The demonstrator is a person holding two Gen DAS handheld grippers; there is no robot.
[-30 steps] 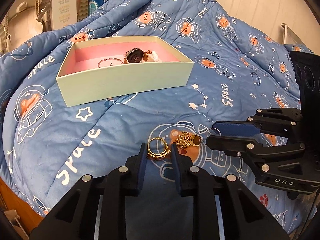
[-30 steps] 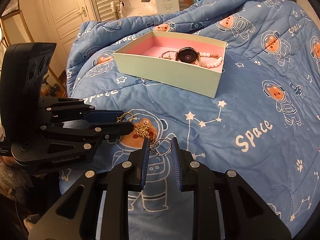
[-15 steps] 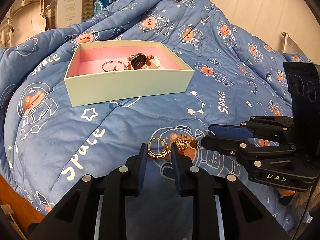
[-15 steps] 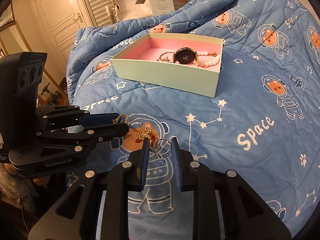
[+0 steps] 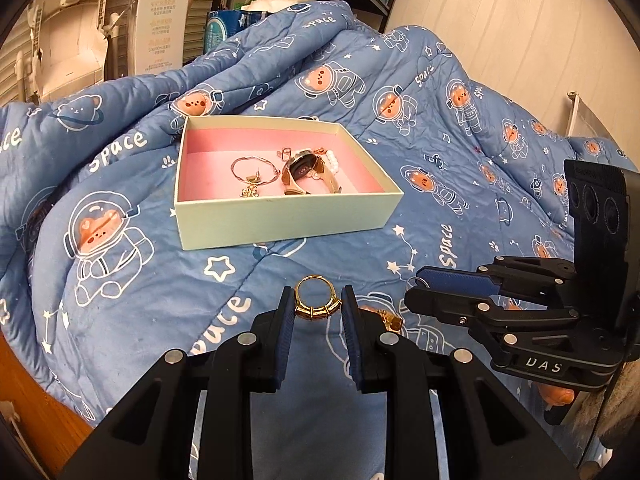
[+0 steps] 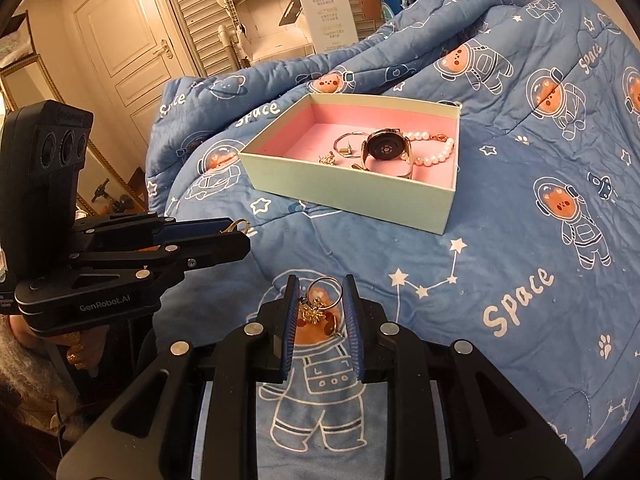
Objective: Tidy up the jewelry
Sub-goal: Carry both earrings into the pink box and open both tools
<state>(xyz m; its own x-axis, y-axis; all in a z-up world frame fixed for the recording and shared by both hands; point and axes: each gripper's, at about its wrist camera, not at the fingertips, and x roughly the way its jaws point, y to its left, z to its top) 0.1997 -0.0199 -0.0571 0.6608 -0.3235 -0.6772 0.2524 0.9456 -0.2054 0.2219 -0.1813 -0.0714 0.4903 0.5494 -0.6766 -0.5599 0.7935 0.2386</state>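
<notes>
My left gripper (image 5: 317,300) is shut on a gold ring (image 5: 317,307), held upright above the blue blanket; it also shows in the right wrist view (image 6: 236,236) with the gold ring (image 6: 235,225) at its tips. My right gripper (image 6: 322,294) is shut on a thin silver ring (image 6: 328,286) and stands to the right of the left one (image 5: 414,290). Under the silver ring sits a small gold ornament (image 6: 314,312); I cannot tell whether it hangs or lies on the blanket. Ahead stands a pale green box (image 5: 280,220) with a pink lining, holding a watch (image 5: 304,168), a bangle (image 5: 252,168) and a pearl bracelet (image 6: 434,152).
The space-print blanket (image 5: 120,280) bulges up behind the box. A tall white carton (image 5: 162,20) and shelves stand beyond it. A door (image 6: 128,40) is at the far left in the right wrist view. A wooden edge (image 5: 24,400) runs at the lower left.
Both grippers have risen off the blanket with their rings still held. The box now sits lower in both views, and more of its inside shows.
</notes>
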